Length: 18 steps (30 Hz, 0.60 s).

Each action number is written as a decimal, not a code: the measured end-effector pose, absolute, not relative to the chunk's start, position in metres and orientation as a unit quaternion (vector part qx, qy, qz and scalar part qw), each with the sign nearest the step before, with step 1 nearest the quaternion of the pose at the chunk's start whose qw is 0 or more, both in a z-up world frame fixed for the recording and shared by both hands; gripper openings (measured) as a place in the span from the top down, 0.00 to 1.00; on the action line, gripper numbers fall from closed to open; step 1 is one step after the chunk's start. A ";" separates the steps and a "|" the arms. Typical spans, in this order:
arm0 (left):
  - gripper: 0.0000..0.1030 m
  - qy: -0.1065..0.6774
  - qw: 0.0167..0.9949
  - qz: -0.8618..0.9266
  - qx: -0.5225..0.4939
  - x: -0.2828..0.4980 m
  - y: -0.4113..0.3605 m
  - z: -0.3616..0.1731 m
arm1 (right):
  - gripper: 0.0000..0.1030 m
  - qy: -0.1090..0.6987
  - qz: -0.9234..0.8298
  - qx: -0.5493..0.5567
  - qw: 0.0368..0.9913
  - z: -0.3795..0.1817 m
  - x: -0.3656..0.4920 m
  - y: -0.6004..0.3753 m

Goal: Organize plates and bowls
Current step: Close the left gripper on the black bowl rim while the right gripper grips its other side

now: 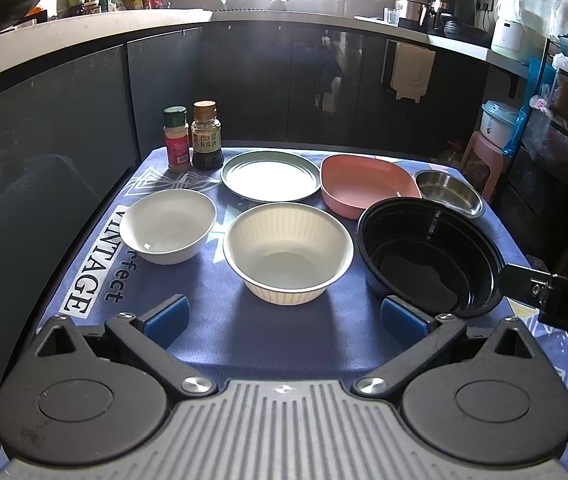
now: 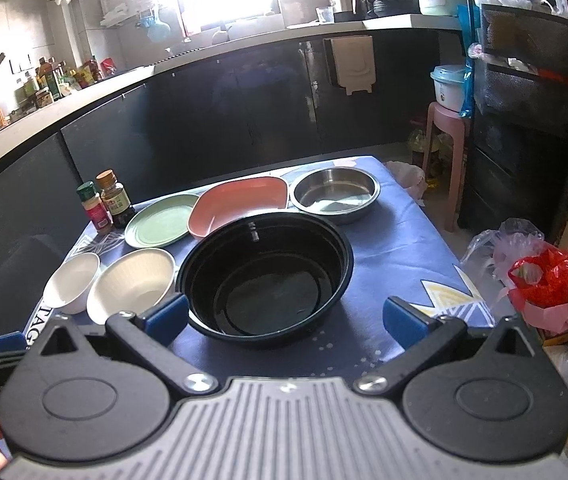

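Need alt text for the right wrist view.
Open right tool hovers over a blue-clothed table, facing an empty black bowl. Beyond it sit two white bowls, a green plate, a pink dish, a steel bowl and two condiment bottles.

Three bowls stand in the front row: a small white bowl (image 1: 168,226), a ribbed cream bowl (image 1: 287,252) and a black bowl (image 1: 429,256). Behind them are one green plate (image 1: 271,176), one pink dish (image 1: 367,186) and one steel bowl (image 1: 449,192). Two bottles stand at the back: a spice jar (image 1: 176,140) and a sauce bottle (image 1: 206,136).

Plates (image 1: 271,176) behind bowls (image 1: 287,254)
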<state>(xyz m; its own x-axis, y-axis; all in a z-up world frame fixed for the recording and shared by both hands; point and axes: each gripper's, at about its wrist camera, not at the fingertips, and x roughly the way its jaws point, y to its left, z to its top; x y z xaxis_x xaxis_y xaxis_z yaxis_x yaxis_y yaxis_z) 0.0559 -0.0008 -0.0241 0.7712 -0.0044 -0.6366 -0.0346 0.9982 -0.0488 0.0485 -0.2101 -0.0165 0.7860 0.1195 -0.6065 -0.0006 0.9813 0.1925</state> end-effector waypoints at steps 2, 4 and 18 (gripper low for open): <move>0.00 0.340 0.940 0.009 -0.031 0.058 0.000 -0.025 | 0.03 0.327 0.032 0.093 0.940 -0.017 0.050 -0.211; 0.00 0.341 0.940 0.007 -0.032 0.060 0.000 -0.026 | 0.03 0.330 0.031 0.094 0.939 -0.019 0.051 -0.211; 0.00 0.345 0.935 -0.040 -0.067 0.069 -0.011 -0.027 | 0.03 0.333 0.018 0.100 0.938 -0.023 0.058 -0.222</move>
